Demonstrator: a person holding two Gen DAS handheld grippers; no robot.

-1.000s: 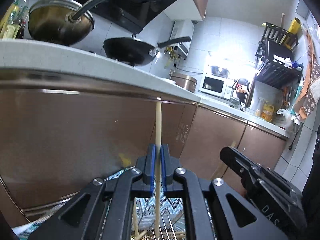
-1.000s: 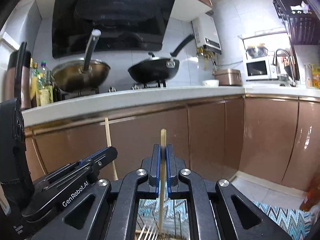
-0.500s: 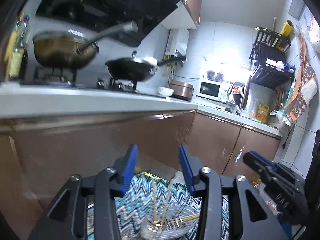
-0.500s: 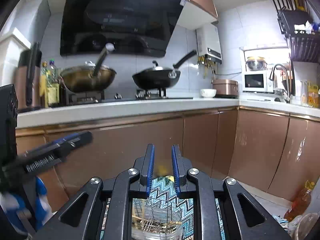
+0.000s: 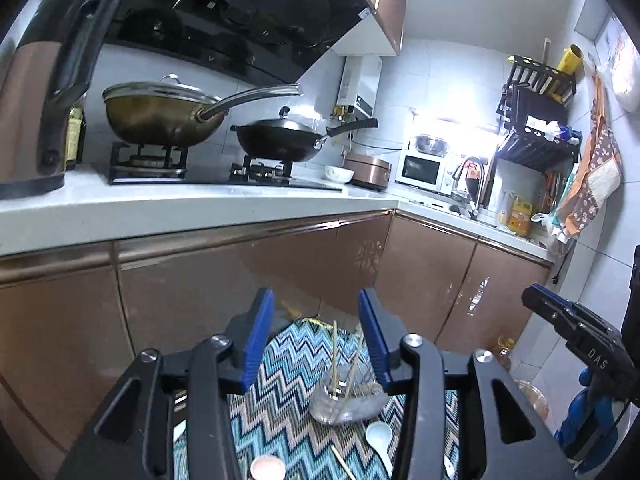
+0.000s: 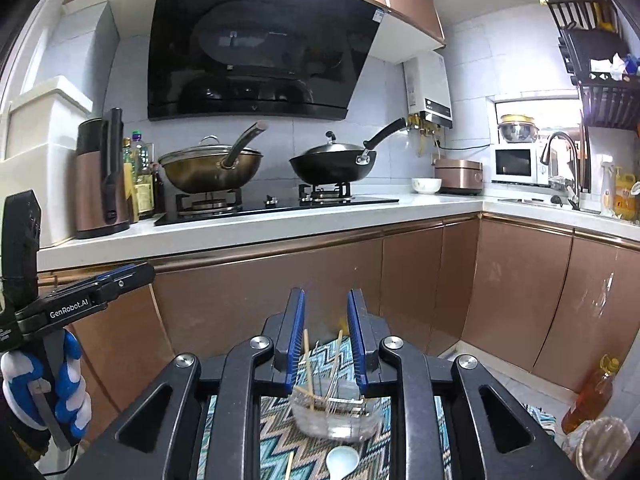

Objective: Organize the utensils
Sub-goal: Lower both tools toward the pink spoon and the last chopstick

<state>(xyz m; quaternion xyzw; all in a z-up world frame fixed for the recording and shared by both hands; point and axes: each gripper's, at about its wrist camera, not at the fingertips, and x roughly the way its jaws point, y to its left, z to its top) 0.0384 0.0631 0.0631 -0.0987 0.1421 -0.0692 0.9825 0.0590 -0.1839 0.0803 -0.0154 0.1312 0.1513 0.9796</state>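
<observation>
Frame edge crops white spoon (image 6: 342, 462) and loose chopstick (image 6: 289, 465).

On the counter (image 6: 280, 224), from left to right: kettle (image 6: 98, 176), bottles (image 6: 140, 176) just beside it, stove (image 6: 276, 202) with two pans, the lidded pan (image 6: 208, 166) left of the wok (image 6: 332, 164), then bowl (image 6: 426, 185), rice cooker (image 6: 460, 176), microwave (image 6: 516, 164) and tap (image 6: 564, 160). Above the stove, hood (image 6: 256, 48). Below the counter, cabinets (image 6: 520, 288). On the floor before them, mat (image 5: 288, 392) bearing a glass container (image 6: 334, 414) with chopsticks (image 6: 308, 364) standing in it; nearer than the container, a spoon (image 6: 342, 460) and one loose chopstick (image 6: 289, 465) left of it. Right of the mat, an oil bottle (image 6: 588, 396)
</observation>
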